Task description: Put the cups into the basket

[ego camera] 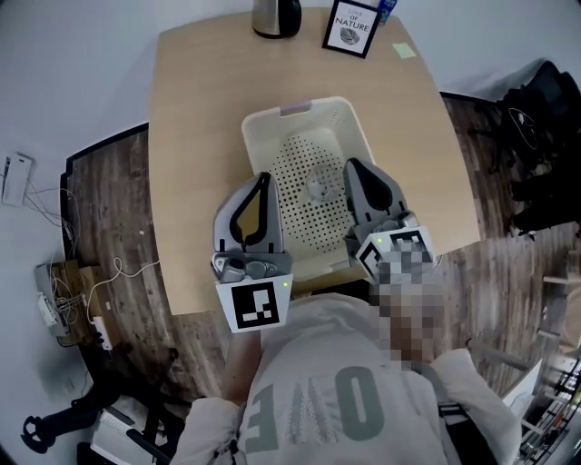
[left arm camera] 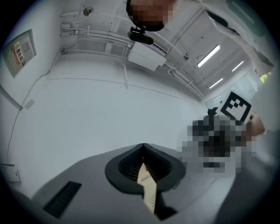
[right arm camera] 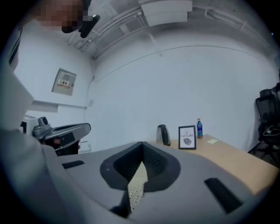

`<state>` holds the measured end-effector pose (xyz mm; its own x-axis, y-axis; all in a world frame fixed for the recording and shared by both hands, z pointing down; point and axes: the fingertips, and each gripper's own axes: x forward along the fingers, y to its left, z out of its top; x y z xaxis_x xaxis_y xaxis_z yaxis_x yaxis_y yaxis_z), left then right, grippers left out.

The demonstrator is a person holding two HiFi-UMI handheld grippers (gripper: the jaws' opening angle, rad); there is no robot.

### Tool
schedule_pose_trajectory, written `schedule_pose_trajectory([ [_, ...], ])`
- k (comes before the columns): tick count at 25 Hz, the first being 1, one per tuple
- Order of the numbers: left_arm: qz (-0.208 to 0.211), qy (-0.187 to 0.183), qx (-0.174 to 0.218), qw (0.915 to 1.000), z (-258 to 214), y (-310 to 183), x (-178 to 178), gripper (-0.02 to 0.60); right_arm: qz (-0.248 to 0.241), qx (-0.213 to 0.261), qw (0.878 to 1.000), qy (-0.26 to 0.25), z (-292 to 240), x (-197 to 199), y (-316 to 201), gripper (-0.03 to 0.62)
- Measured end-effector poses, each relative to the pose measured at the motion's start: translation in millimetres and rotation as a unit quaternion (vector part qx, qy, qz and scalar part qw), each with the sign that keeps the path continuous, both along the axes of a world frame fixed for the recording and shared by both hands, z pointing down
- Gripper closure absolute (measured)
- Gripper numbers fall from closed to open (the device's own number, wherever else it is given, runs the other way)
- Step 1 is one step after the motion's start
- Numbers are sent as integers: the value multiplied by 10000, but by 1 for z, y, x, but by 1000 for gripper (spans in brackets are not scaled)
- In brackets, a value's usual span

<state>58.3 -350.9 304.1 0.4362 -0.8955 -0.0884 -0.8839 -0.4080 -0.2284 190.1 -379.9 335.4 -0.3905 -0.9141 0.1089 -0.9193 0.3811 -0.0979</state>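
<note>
A cream perforated basket [ego camera: 263,127] stands on the wooden table [ego camera: 200,109]. A clear cup [ego camera: 318,186] seems to lie on its floor, between my two grippers. My left gripper [ego camera: 265,176] is held over the basket's left rim, its jaws pressed together with nothing in them. Over the right side of the basket my right gripper [ego camera: 349,164] is shut and empty as well. In the left gripper view the left gripper [left arm camera: 142,145] has its tips touching and tilts up at a white wall. The right gripper [right arm camera: 142,143] is likewise shut in its own view, a strip of basket showing below it.
At the table's far edge stand a dark kettle [ego camera: 276,16], a framed picture [ego camera: 351,27] and a blue bottle [right arm camera: 199,129]; a green sticky note [ego camera: 404,51] lies nearby. Cables and a power strip [ego camera: 95,331] lie on the floor at left, and a black chair [ego camera: 545,136] stands at right.
</note>
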Motion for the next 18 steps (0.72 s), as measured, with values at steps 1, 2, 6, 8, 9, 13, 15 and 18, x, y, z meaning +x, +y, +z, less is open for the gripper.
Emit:
schedule_pose_trajectory([
  [1,45,53,-19,10000,0,1,0,574,169,200,9997,13,-7,2,4,595],
  [2,65,191,-62,9998,-1,2,-1,574,283,373,9989,69,-13,1,9,595],
  [6,221,599,-49,9979,-13,12,-1,574,406,707,9965,194,-32,-7,35,595],
  [8,348,623,3,9975,-19,16,3,574,498,835,9947,335,-37,-8,48,595],
  [9,407,648,14,9971,-21,18,4,574,561,891,9936,404,-39,-9,55,595],
  [13,658,655,72,9957,-28,28,8,574,809,1014,9905,460,-42,-11,81,595],
  [15,766,623,99,9951,-30,34,9,574,925,1069,9887,496,-44,-11,92,595],
  [18,931,617,132,9937,-33,44,14,574,1071,1127,9866,502,-47,-8,103,595],
])
